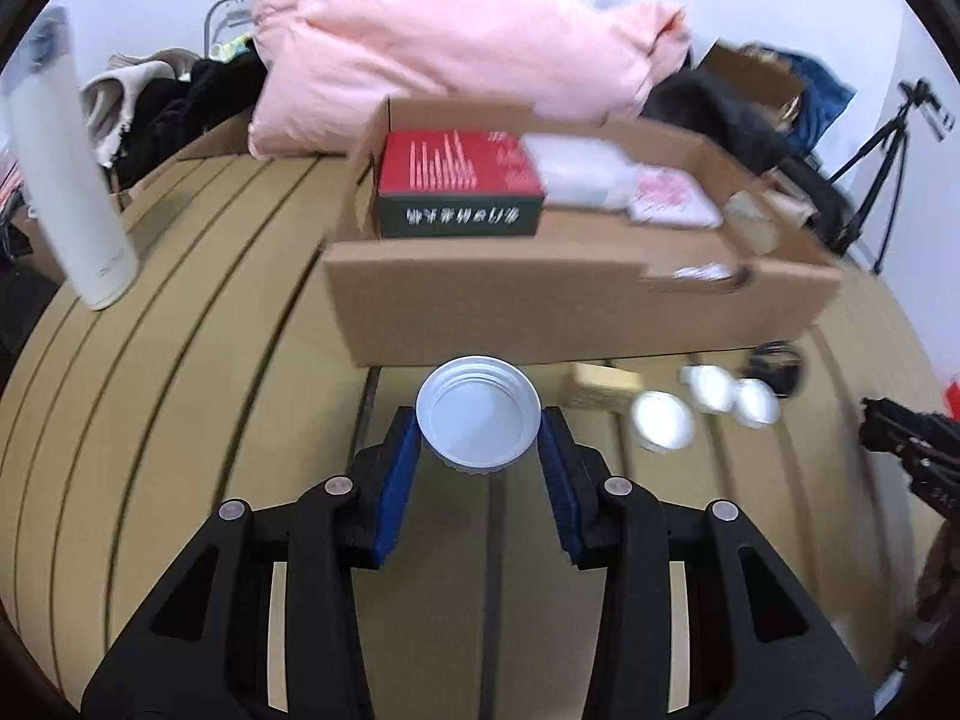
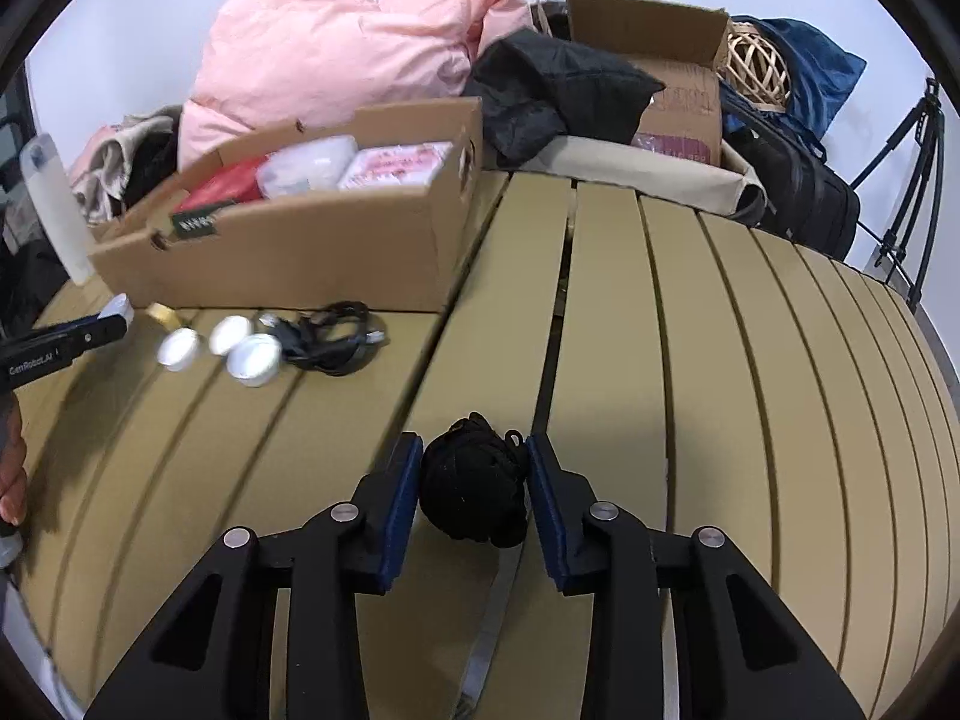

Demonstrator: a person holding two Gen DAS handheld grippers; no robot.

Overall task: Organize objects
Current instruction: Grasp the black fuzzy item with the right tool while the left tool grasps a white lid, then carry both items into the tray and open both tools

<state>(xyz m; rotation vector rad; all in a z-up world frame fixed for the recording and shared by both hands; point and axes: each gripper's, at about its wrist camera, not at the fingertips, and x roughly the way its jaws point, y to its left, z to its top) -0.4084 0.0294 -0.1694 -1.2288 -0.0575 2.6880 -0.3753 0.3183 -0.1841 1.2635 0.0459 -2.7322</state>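
- Right, left wrist view: left tool is clamped on a silver tin lid, open side toward the camera, blue pads tight against its rim; lid sits just in front of the cardboard box wall, whether lifted off the slatted desk I cannot tell; red box and white packets already inside; three more round tins on the desk to the right.
- Risk here: grip is on a thin curved rim only; slight tilt or squeeze could pop the lid out sideways; box wall is close, so a low carry would clip it.
- Right wrist view: right tool is closed on a black cord bundle, pads touching both sides; bundle well apart from the box; a second black cable lies beside the tins.
- Risk: soft bundle can compress and slip, or a loose loop could snag a slat gap on the way over.
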